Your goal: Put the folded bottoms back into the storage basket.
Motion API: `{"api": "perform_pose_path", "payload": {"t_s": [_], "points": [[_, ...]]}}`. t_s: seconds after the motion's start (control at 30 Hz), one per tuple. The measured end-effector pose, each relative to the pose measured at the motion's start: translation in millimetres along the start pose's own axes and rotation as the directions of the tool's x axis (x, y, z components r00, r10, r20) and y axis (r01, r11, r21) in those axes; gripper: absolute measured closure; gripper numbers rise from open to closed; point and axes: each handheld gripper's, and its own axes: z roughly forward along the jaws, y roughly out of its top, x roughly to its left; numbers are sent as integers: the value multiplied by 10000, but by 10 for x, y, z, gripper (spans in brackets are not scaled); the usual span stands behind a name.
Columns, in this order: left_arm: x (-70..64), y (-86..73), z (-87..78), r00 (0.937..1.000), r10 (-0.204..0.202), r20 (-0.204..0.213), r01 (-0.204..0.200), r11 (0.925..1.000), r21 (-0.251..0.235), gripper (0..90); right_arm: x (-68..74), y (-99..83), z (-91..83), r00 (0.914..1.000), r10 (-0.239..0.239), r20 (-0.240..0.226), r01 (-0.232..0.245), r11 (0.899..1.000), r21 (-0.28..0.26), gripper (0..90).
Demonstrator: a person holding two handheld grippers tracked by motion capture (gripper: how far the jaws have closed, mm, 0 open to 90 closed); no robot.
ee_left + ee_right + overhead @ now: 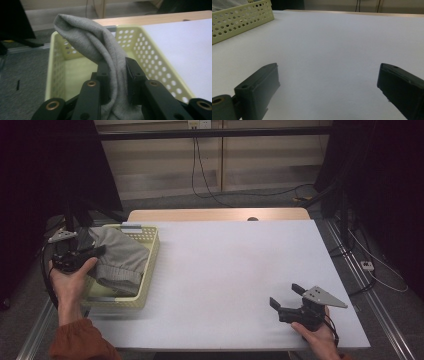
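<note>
Left tongs (117, 75) clamped on grey cloth (100, 47) over yellow basket (160, 67) (perforated walls), right tongs (289, 301) spread wide above bench (225, 270).

Free room and obstacles. The white table top (235, 270) lies bare from the right gripper (287, 297) across to the yellow basket (150, 270) — an open path. The basket's perforated walls (150, 60) bound the left edge; a grey cloth (120, 257) — pinched in the left gripper (117, 75) — occupies much of its interior.
</note>
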Motion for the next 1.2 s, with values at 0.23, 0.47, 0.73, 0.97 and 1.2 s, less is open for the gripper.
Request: {"api": "perform_pose_path", "payload": {"t_s": [0.23,0.47,0.73,0.97,1.2], "points": [[32,-28,49,9969,-6,-792,43,9989,467,751,2,1,-1,10000,-5,-12,5,10000,-1,34],[56,-72,140,9955,9,-946,76,9960,894,749,2,0,-3,10000,-22,-17,22,10000,18,34],[61,-98,210,9960,-129,-881,205,9960,867,745,4,0,-2,10000,-24,-37,24,10000,28,34],[41,-115,296,9964,-64,-847,157,9938,1096,745,4,0,-1,10000,-19,-27,19,10000,15,34],[9,-113,345,9970,29,-777,61,9932,1159,743,5,0,-1,10000,-19,-27,19,10000,24,34]]}}
